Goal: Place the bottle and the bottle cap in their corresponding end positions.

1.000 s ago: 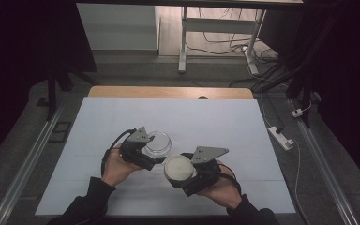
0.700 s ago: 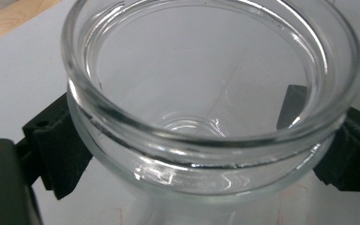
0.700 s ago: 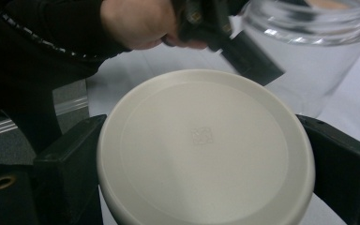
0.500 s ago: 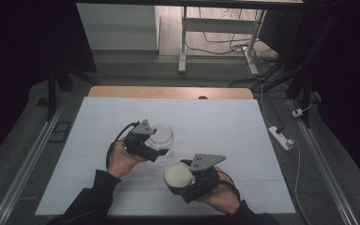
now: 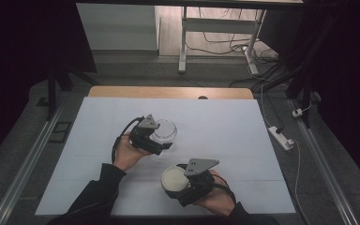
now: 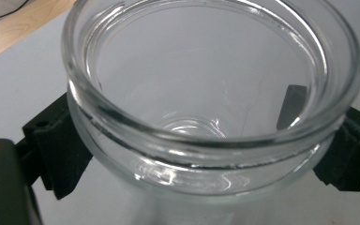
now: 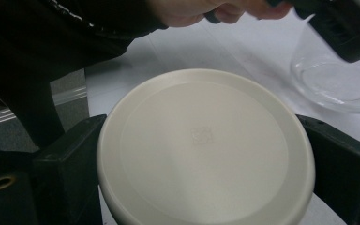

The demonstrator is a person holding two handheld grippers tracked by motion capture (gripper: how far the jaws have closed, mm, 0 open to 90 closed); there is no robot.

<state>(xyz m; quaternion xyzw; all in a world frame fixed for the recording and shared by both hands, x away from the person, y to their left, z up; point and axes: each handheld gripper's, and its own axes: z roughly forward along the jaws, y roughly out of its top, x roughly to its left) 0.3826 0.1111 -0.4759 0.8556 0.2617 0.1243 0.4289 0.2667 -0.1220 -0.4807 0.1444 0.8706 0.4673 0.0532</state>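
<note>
Your left gripper (image 5: 161, 140) has its jaws closed on the neck of the glass jar (image 5: 164, 129), which stands open near the middle of the white table (image 5: 243, 136). Your right gripper (image 5: 180, 185) clamps the cream lid (image 5: 173, 177) by its edge, well apart from the jar, nearer the front edge. The jar looks freshly uncapped; next, set the lid flat and release. No readable writing: just a faint square mark moulded at the lid's centre.
</note>
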